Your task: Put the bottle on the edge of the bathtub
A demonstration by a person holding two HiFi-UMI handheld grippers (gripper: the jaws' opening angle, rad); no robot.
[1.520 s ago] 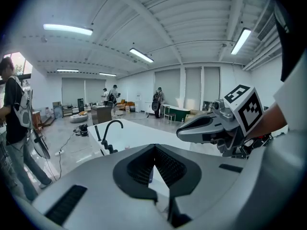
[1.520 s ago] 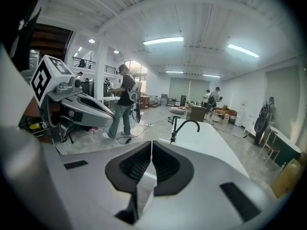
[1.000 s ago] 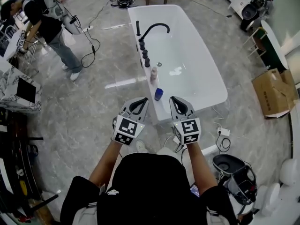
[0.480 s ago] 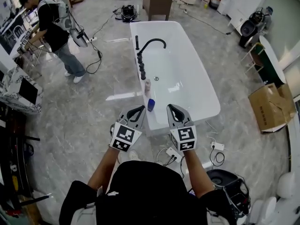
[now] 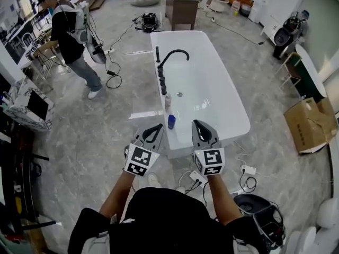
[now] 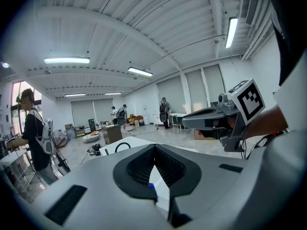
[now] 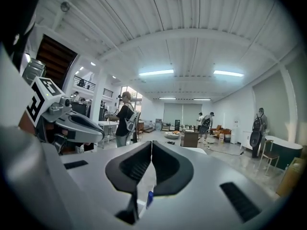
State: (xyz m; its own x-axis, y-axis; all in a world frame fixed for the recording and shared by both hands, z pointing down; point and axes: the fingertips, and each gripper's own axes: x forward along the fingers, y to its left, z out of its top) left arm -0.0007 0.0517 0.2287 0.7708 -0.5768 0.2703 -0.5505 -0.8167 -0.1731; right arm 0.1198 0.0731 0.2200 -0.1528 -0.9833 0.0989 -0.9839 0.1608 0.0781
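A white bathtub [image 5: 233,110] with a black arched faucet [image 5: 172,56] stands ahead of me. On its left rim, a pale bottle [image 5: 168,100] stands upright, with a small blue container [image 5: 171,121] nearer to me. My left gripper [image 5: 158,127] hovers just left of the tub's near corner, shut and empty. My right gripper [image 5: 196,124] hovers over the tub's near end, also shut and empty. In the left gripper view the jaws [image 6: 154,146] meet at their tips, and a bit of the blue container [image 6: 150,186] shows through the gap. The right gripper [image 7: 151,143] is shut the same way.
A person [image 5: 69,33] stands at a desk far left, with cables [image 5: 112,70] on the floor. A wooden cabinet [image 5: 181,3] is beyond the tub. A cardboard box [image 5: 310,125] lies right, with a power strip [image 5: 247,169] and a black bin [image 5: 262,210] near my feet.
The view has drawn back from the tub, which now sits farther ahead. Both grippers stay shut and side by side. The person at the left has moved farther off.
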